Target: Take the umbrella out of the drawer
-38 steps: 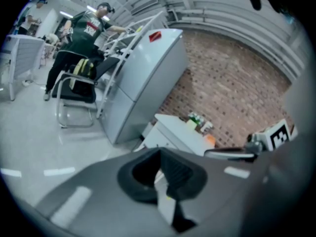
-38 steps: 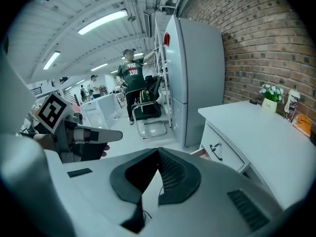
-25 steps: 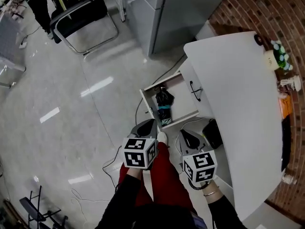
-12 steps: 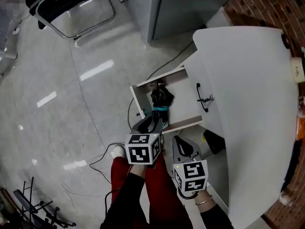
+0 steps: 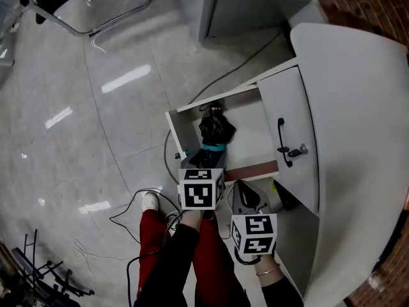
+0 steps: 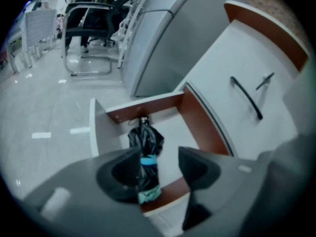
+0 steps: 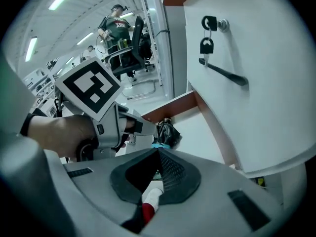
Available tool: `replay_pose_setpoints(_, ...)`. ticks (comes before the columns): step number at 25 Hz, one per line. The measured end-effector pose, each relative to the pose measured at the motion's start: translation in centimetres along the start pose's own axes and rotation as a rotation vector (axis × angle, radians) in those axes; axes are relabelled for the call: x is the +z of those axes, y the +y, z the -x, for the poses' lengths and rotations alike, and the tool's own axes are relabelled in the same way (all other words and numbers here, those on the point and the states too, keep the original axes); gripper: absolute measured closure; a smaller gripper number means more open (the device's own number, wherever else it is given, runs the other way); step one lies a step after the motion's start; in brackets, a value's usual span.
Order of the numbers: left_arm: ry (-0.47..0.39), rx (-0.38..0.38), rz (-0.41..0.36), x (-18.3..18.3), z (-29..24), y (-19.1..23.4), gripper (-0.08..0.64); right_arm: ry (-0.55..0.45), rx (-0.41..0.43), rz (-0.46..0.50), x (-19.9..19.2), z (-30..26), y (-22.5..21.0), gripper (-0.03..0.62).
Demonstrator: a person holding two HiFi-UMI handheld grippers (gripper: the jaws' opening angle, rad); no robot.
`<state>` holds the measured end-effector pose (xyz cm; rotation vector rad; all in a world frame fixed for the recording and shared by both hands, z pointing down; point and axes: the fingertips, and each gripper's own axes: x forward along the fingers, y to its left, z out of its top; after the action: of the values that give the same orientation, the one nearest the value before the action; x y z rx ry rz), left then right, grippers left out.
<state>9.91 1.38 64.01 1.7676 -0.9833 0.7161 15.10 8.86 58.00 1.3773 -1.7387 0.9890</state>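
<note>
A folded black umbrella (image 5: 216,130) with a teal band lies lengthwise in the open white drawer (image 5: 174,128) low at the desk's side. My left gripper (image 5: 203,163) hangs just above the drawer's near edge, over the umbrella's teal end. In the left gripper view its jaws are opening, apart and pressing on nothing (image 6: 160,166), and the umbrella (image 6: 145,142) shows below the gap, nearer the left jaw. My right gripper (image 5: 246,194) is to the right, outside the drawer. Its pads meet at the tips (image 7: 158,154) and hold nothing. The umbrella (image 7: 166,132) lies beyond it.
A white front panel with a black handle (image 5: 281,142) and a key in its lock (image 5: 296,151) stands to the right of the drawer, under the white desk top (image 5: 358,120). Cables (image 5: 128,219) trail on the glossy floor. A chair (image 5: 96,5) stands far left. Red-trousered legs (image 5: 211,248) are below.
Both grippers have dropped toward the drawer, which now looks larger and nearer. The left gripper has come over the drawer's near edge.
</note>
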Motion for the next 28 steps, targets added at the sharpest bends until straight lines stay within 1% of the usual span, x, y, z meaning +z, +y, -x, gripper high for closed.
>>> replay_pose_setpoints(5, 0.042, 0.030, 0.006, -0.3, -3.5, 0.8, 0.282, 0.026, -0.037, 0.000, 0.2, -2.6, -1.6, 0.594)
replay_pose_setpoints(9, 0.058, 0.053, 0.009, -0.3, -5.7, 1.5, 0.270, 0.047, -0.048, -0.002, 0.3, -4.1, -2.5, 0.595)
replay_pose_setpoints(12, 0.068, 0.054, 0.030, -0.3, -7.2, 2.0, 0.264, 0.069, -0.054, -0.005, 0.1, -5.2, -3.1, 0.594)
replay_pose_setpoints(18, 0.115, 0.066, 0.062, -0.9, -9.6, 2.8, 0.258, 0.142, -0.046, -0.005, -0.7, -7.1, -3.7, 0.594)
replay_pose_setpoints(21, 0.143, 0.069, 0.105, -1.4, -10.6, 3.1, 0.256, 0.174, -0.042, -0.009, -1.1, -7.9, -3.9, 0.594)
replay_pose_setpoints(24, 0.161, 0.077, 0.144, -1.7, -11.4, 3.5, 0.258, 0.188, -0.044, -0.017, -1.1, -8.6, -4.1, 0.595)
replay_pose_setpoints(28, 0.169, 0.078, 0.157, -2.0, -12.4, 3.8, 0.258, 0.208, -0.049, -0.025, -1.5, -9.1, -4.0, 0.594)
